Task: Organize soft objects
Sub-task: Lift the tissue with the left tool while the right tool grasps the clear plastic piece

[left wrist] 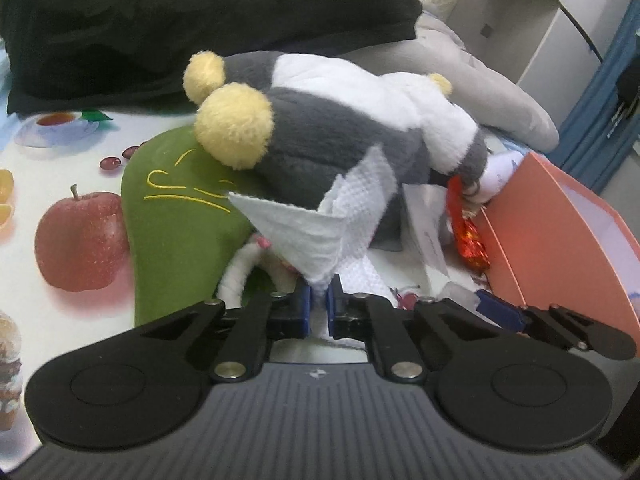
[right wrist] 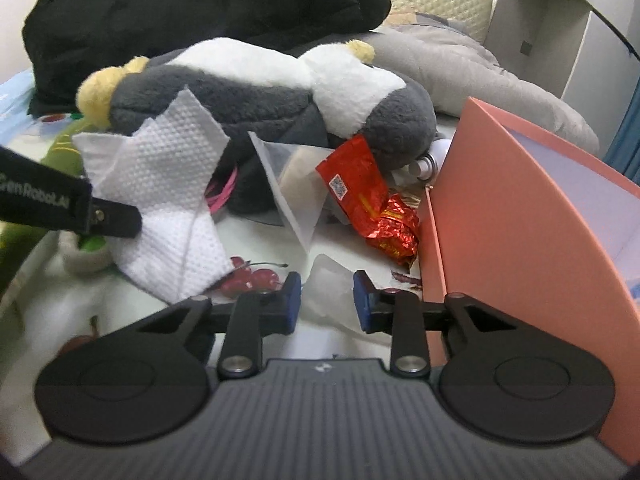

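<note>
My left gripper point(left wrist: 319, 305) is shut on a corner of a white embossed tissue point(left wrist: 308, 236), which stands up in folds in front of a grey and white plush toy point(left wrist: 332, 140) with yellow pompoms. The same tissue point(right wrist: 168, 184) shows in the right wrist view with the left gripper's finger point(right wrist: 116, 220) on it. My right gripper point(right wrist: 327, 300) is low over the tablecloth with a gap between its pads. A crumpled translucent wrapper point(right wrist: 330, 286) lies in that gap, and the pads do not visibly press it. The plush toy point(right wrist: 248, 92) lies on its side behind.
A green plush point(left wrist: 176, 220) lies under the toy. A salmon-pink open box point(right wrist: 520, 208) stands at the right. Red foil snack packets point(right wrist: 372, 200) and a clear bag point(right wrist: 296, 184) lie beside it. A black garment point(left wrist: 200, 20) and a grey cushion point(left wrist: 480, 88) fill the back.
</note>
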